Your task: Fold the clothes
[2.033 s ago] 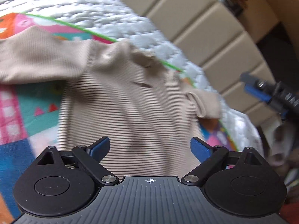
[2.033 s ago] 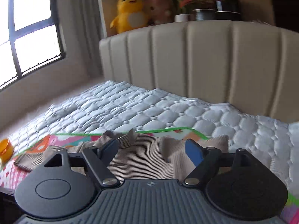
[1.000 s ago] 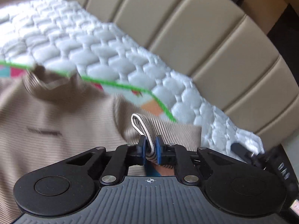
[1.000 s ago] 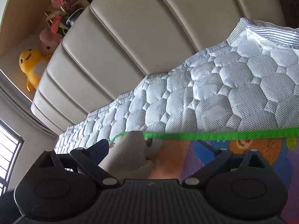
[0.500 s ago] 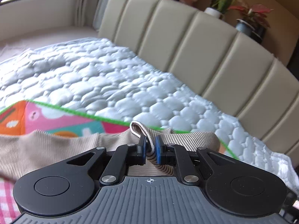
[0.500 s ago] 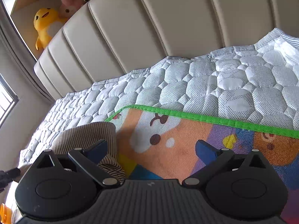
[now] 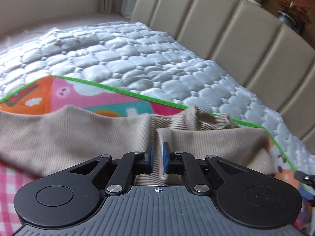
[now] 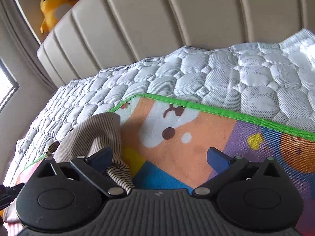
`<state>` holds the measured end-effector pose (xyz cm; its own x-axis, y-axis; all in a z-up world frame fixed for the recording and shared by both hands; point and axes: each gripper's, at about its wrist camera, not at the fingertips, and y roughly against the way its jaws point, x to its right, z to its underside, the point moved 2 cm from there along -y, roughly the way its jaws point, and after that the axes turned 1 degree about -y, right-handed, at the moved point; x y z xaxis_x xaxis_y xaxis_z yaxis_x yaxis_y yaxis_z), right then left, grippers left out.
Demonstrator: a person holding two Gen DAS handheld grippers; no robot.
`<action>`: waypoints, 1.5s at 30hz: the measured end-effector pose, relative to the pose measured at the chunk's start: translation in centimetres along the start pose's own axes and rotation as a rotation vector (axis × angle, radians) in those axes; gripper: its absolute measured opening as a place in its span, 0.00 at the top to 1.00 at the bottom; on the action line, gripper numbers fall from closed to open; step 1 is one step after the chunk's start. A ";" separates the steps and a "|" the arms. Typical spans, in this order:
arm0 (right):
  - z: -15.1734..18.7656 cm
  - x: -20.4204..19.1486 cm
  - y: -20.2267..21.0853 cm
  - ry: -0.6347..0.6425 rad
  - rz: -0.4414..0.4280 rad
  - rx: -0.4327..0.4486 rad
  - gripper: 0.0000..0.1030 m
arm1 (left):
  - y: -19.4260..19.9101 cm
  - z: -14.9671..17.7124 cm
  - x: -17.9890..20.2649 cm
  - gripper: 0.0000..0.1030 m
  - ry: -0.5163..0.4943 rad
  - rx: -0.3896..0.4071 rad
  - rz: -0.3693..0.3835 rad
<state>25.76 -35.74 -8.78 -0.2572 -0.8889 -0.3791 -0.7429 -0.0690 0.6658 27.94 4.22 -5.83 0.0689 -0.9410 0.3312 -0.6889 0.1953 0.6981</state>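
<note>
A beige sweater (image 7: 69,133) with a finely striped body lies on a colourful play mat (image 7: 65,92) on the bed. My left gripper (image 7: 157,155) is shut on the edge of one plain beige sleeve (image 7: 206,143), which is drawn across the striped chest just below the collar (image 7: 196,118). The other sleeve stretches away to the left. In the right wrist view my right gripper (image 8: 159,157) is open and low over the play mat (image 8: 177,151), with nothing between its fingers. A bunched part of the sweater (image 8: 94,133) lies against its left finger.
The mat's green border (image 8: 216,110) runs along a white quilted mattress (image 7: 128,59). A padded beige headboard (image 7: 236,29) stands behind it. Potted plants (image 7: 291,9) and a yellow plush duck (image 8: 51,4) sit on the shelf above.
My left gripper, still holding the sleeve, has carried it leftwards over the sweater's body and lower. The right gripper has rolled upright and stayed open over the mat.
</note>
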 end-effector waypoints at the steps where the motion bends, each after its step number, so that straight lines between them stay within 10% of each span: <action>1: 0.1 -0.3 0.1 0.027 0.007 0.005 0.00 | 0.0 0.4 0.6 0.76 0.027 -0.016 0.043; 5: 0.5 -1.4 0.5 0.133 0.029 0.028 0.00 | 0.0 2.6 2.3 0.66 0.175 -0.055 0.170; 13: -1.9 -6.7 0.6 0.349 -0.008 0.185 0.00 | -2.5 3.4 1.1 0.50 0.136 -0.020 0.237; 19: 2.2 -8.9 -7.3 0.697 0.194 -0.019 0.00 | -4.5 2.8 -2.5 0.67 0.195 -0.026 0.178; 22: 3.5 -9.0 -6.6 0.714 0.203 0.048 0.00 | -4.6 2.5 -3.4 0.72 0.198 -0.022 0.166; 29: 1.5 -8.4 -4.7 0.542 0.141 -0.003 0.00 | -3.9 2.3 -2.9 0.75 0.142 -0.004 0.100; 31: 0.7 -8.6 -2.9 0.502 0.102 -0.006 0.00 | -2.2 2.2 -3.0 0.50 0.143 0.000 0.053; 33: -0.1 -9.0 -0.3 0.481 0.065 0.018 0.00 | -0.2 1.9 -3.7 0.47 0.164 -0.002 0.013; 45: -0.5 -9.0 8.9 0.259 -0.153 0.116 0.00 | 10.0 2.6 -18.5 0.47 0.668 0.103 -0.063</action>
<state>21.74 -28.56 0.88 0.0176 -0.9589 -0.2832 -0.8301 -0.1719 0.5305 17.92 22.87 -6.66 0.5195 -0.5706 0.6360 -0.7319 0.0870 0.6758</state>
